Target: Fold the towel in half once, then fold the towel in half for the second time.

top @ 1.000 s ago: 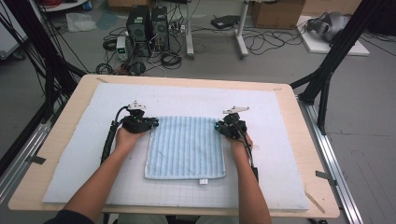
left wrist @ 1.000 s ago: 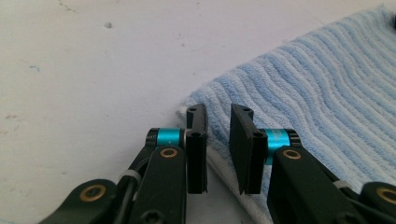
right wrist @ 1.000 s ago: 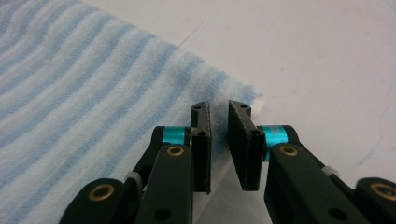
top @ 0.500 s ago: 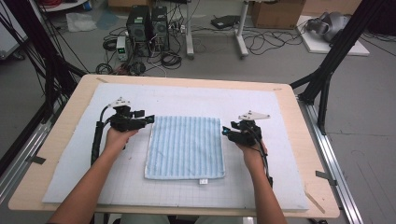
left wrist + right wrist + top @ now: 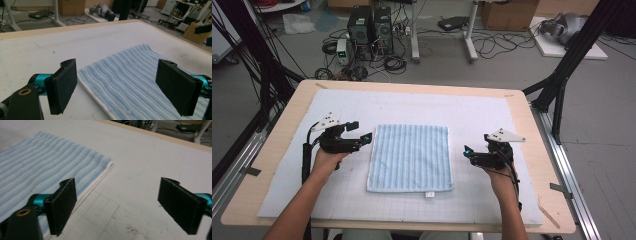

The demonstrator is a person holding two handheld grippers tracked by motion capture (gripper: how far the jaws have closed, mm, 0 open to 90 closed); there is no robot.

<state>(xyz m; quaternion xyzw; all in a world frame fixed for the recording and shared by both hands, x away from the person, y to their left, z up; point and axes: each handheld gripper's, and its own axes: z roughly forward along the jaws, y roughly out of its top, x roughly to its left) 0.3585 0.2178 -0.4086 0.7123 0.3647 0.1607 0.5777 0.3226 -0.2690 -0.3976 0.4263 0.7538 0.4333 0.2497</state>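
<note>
Folded towel (image 5: 409,157), flat, between opened tongs

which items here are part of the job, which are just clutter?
Part of the job:
- blue striped towel, folded flat on the mat
- left gripper, open, beside it
- right gripper, open, beside it
- white mat

Clutter:
- computer towers on the floor
- cardboard box
- floor cables

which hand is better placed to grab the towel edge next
Left, probably. The left gripper sits open right at the towel edge, with cloth between its fingers in its own view. The right gripper is open but stands clear of it.
</note>
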